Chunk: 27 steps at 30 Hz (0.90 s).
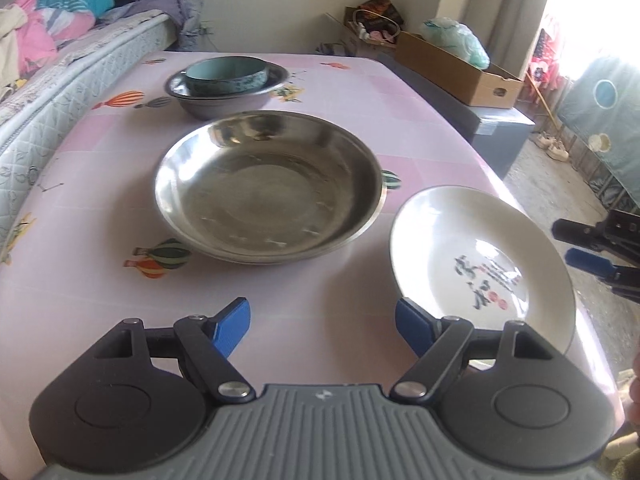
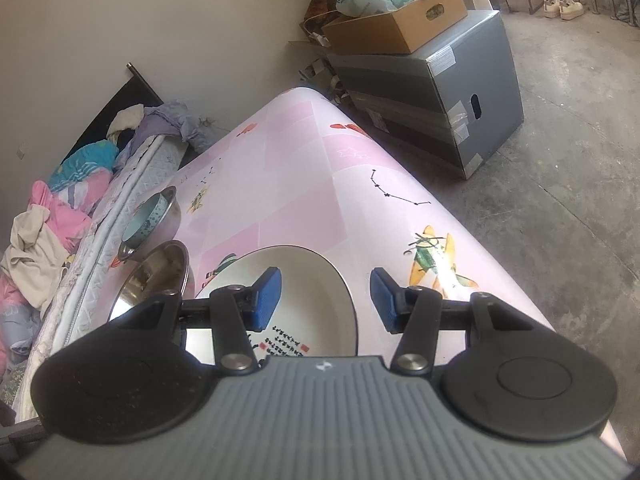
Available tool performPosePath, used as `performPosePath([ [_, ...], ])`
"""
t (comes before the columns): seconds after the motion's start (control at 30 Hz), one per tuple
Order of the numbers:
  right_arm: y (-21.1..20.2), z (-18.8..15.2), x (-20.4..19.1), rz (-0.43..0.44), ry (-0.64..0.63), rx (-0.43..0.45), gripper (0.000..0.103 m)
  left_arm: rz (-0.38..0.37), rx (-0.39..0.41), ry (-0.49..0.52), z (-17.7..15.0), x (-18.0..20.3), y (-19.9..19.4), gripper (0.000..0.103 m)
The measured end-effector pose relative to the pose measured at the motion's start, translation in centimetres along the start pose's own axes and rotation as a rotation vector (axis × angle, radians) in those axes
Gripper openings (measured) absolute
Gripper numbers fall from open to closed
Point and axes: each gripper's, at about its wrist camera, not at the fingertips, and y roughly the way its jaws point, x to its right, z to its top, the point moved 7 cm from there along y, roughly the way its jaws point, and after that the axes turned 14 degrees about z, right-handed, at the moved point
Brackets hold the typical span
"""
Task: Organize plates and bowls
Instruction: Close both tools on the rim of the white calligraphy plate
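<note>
We see a wide, shallow steel plate (image 1: 267,188) lying upright and empty at the middle of the pink table, its inside shiny and reflecting the room. Just beside it, toward the table's right edge, lies a white ceramic plate (image 1: 480,256) with dark characters and red marks painted inside, also empty. Farther back, a pale blue bowl (image 1: 226,75) sits nested inside a steel bowl (image 1: 228,94), apart from both plates.
</note>
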Motion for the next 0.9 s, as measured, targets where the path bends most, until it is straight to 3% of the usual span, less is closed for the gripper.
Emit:
performPosePath([
  [0.2, 0.5, -0.4, 1.5, 0.007, 0.033, -0.010, 0.049, -0.068, -0.015, 0.026, -0.1, 2.4, 0.5, 0.078],
  [0.33, 1.2, -0.3, 2.3, 0.012, 0.045, -0.020, 0.049, -0.089, -0.018, 0.033, 0.2, 3.4, 0.9, 0.069],
  [0.5, 2.2, -0.3, 2.2, 0.033, 0.033, -0.040, 0.046, -0.095, -0.020, 0.049, 0.4, 4.4, 1.6, 0.047],
  [0.57, 2.5, -0.4, 2.0, 0.045, 0.018, -0.051, 0.039, -0.097, -0.024, 0.062, 0.4, 4.8, 1.7, 0.030],
  [0.63, 2.9, -0.6, 1.9, 0.061, 0.013, -0.071, 0.032, -0.096, -0.019, 0.067, 0.4, 5.0, 1.7, 0.021],
  [0.73, 3.5, -1.1, 1.3, 0.078, -0.004, -0.104, 0.026, -0.097, -0.017, 0.057, 0.5, 5.1, 1.8, 0.020],
  [0.9, 3.5, -1.4, 0.4, 0.042, -0.057, -0.129, 0.026, -0.110, -0.036, 0.061, 0.4, 4.7, 1.7, 0.020],
])
